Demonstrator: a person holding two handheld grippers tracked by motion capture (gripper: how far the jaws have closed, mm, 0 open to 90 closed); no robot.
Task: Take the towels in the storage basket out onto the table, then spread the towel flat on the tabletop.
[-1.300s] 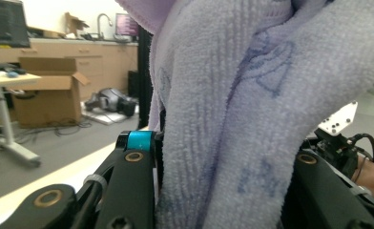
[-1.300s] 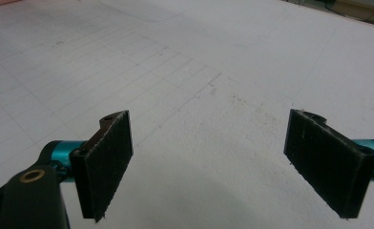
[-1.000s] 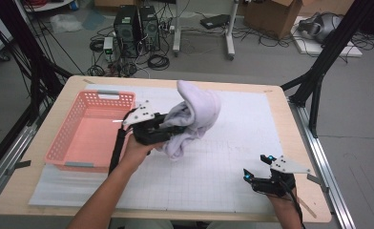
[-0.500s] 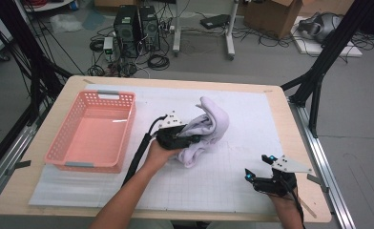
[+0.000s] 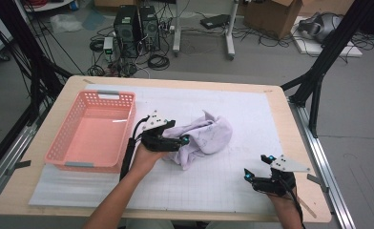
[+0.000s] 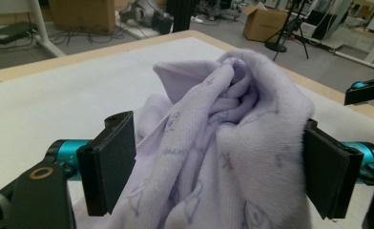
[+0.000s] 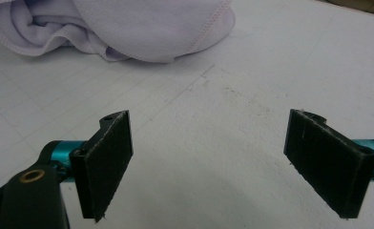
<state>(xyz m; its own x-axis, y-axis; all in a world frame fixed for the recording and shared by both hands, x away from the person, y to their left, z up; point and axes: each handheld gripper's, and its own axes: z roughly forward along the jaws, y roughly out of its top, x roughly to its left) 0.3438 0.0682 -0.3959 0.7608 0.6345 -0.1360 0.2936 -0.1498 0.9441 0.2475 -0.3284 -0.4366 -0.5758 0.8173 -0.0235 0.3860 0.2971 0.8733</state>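
Observation:
A crumpled lilac cloth with a faint print lies in a heap on the white gridded mat, near the middle of the table. My left gripper sits low at the cloth's left side. Its jaws have just been opening and now stand wide. In the left gripper view the cloth still bulges between the two pads of that gripper, loose and not pinched. My right gripper rests open near the table's front right, with nothing between its fingers. In the right gripper view its jaws point over bare mat toward the cloth.
A pink plastic basket stands on the left part of the table, close beside my left hand. The white mat covers most of the wooden tabletop. Black frame legs, computers and cables stand on the floor beyond the far edge.
The left gripper moved right and down with the cloth, which hung raised before and now lies on the mat. Its jaws have opened. The right gripper has not moved.

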